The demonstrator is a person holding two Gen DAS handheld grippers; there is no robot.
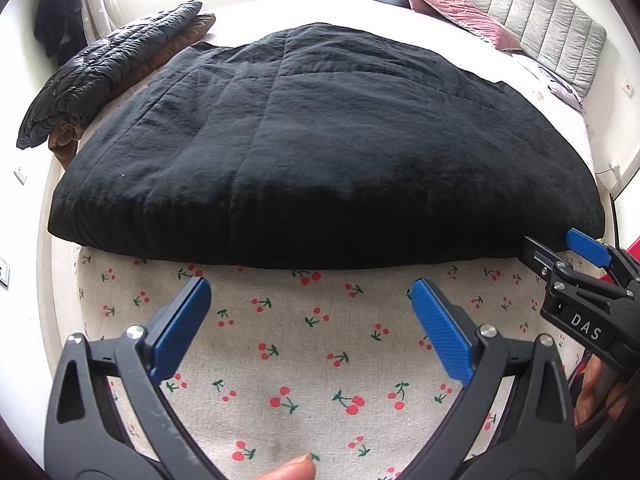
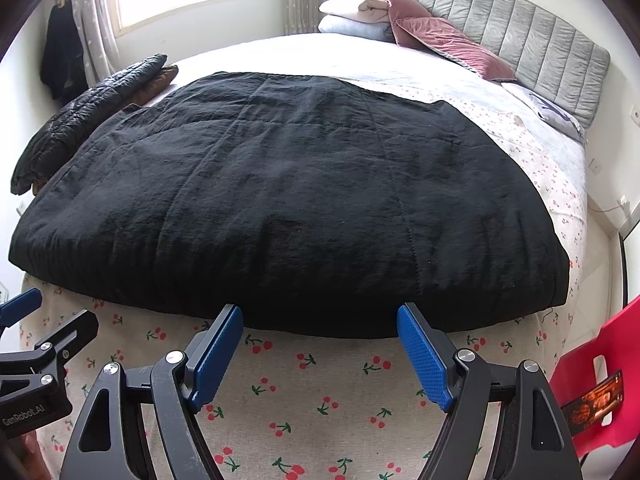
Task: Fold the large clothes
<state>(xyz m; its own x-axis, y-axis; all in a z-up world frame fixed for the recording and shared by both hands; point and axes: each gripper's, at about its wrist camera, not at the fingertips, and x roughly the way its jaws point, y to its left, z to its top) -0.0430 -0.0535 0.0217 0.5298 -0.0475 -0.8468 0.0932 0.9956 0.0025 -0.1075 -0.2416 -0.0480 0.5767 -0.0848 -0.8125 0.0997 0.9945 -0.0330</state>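
Black quilted garment [image 1: 320,152] on bed, red chair [image 2: 600,360] only in right view

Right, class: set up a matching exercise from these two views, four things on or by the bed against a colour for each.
Things:
1. quilt
2. cushions
3. chair
4. headboard

Colours:
A. grey
B. red
C. black
D. dusty pink

Pairs: 1-C, 2-D, 3-B, 4-A
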